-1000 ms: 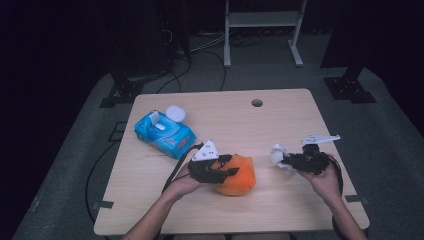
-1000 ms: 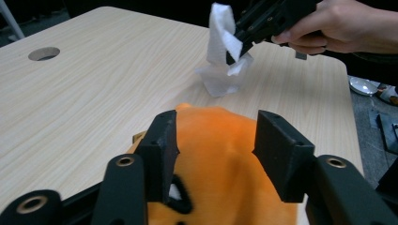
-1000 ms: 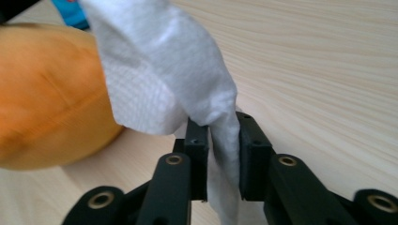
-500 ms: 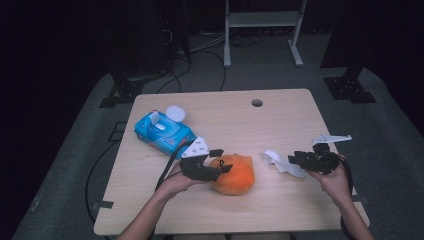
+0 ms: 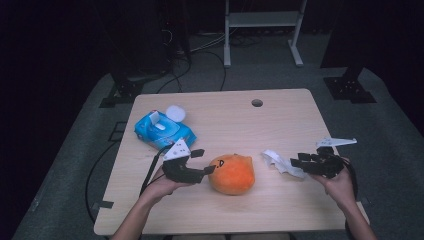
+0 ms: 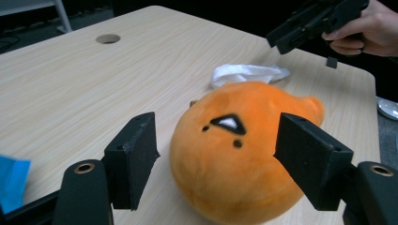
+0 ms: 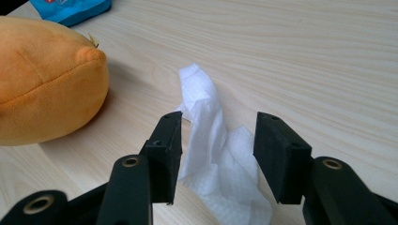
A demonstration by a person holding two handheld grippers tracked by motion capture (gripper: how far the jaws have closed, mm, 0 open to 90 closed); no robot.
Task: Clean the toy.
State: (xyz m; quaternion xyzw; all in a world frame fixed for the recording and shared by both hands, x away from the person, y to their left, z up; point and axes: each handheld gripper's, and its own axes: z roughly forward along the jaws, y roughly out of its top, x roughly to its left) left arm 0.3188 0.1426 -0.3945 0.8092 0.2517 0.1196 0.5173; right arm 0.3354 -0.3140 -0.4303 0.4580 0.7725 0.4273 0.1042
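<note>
An orange plush toy (image 5: 231,173) with a small face lies at the middle front of the wooden table (image 5: 240,120). My left gripper (image 5: 204,161) sits just left of it; its jaws have just been opening and stand open. In the left gripper view they flank the plush (image 6: 234,154) without pressing on it. A crumpled white tissue (image 5: 280,162) lies flat to the right of the plush. My right gripper (image 5: 296,164) points at it from the right; its jaws have also just been opening. The tissue (image 7: 211,140) lies loose between its pads (image 7: 166,145).
A blue wipes pack (image 5: 162,128) with its white lid flipped up lies at the table's left. A round cable hole (image 5: 257,103) sits near the far edge. A cable trails from the left gripper off the left side. Dark floor surrounds the table.
The left gripper has let go of the plush and drawn back to the left. The right gripper has released the tissue, which now lies on the table, and has backed off slightly to the right.
</note>
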